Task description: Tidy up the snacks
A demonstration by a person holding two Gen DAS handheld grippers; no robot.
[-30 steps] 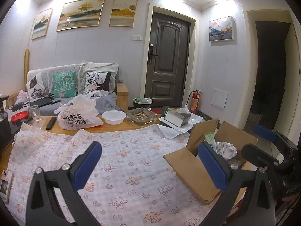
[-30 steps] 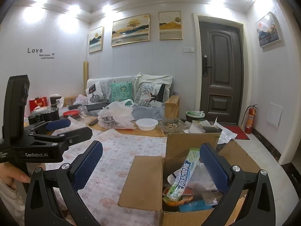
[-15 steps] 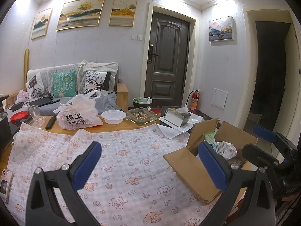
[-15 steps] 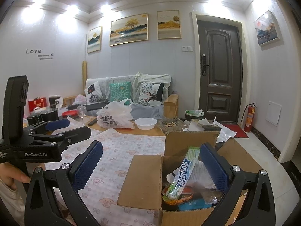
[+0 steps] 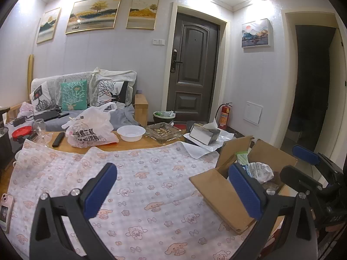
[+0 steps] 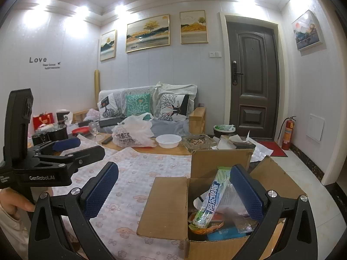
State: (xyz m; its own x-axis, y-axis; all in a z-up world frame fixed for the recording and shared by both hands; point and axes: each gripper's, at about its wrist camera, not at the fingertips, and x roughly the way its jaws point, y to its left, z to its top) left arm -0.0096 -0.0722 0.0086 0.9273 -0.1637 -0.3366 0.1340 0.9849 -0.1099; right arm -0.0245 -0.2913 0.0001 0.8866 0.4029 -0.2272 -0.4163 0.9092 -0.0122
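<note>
I have both grippers spread wide with nothing between the pads. My left gripper (image 5: 173,190) hovers over the patterned tablecloth (image 5: 138,173), a thin white sheet printed with pink cartoon animals. My right gripper (image 6: 173,191) hangs above the open cardboard box (image 6: 169,203) at the table's right edge, its flaps folded outward.

Behind the cloth a crowd of things lines the wooden table: a crinkled white plastic bag (image 5: 91,130) with dark lettering, a round white bowl (image 5: 131,132), a square glass tray (image 5: 163,131) of small bits, a tissue box (image 5: 205,134) on loose paper, a stemmed glass (image 5: 40,130) and a dark remote (image 5: 58,139). A pink-cased phone (image 5: 5,212) lies at the cloth's near left edge. None of it sits between my fingers and the box.

The snacks are inside the box. From the right wrist I see straight down into it: a long green-and-white snack packet (image 6: 213,197) leaning upright, an orange-rimmed pack and a blue one beneath it, plus clear wrappers. From the left wrist only a crumpled silvery bag (image 5: 259,171) and a green corner show above the rim.

The right wrist also shows a hand (image 6: 15,201) gripping the left handle; the left wrist shows the right gripper's blue pad beside the box.
</note>
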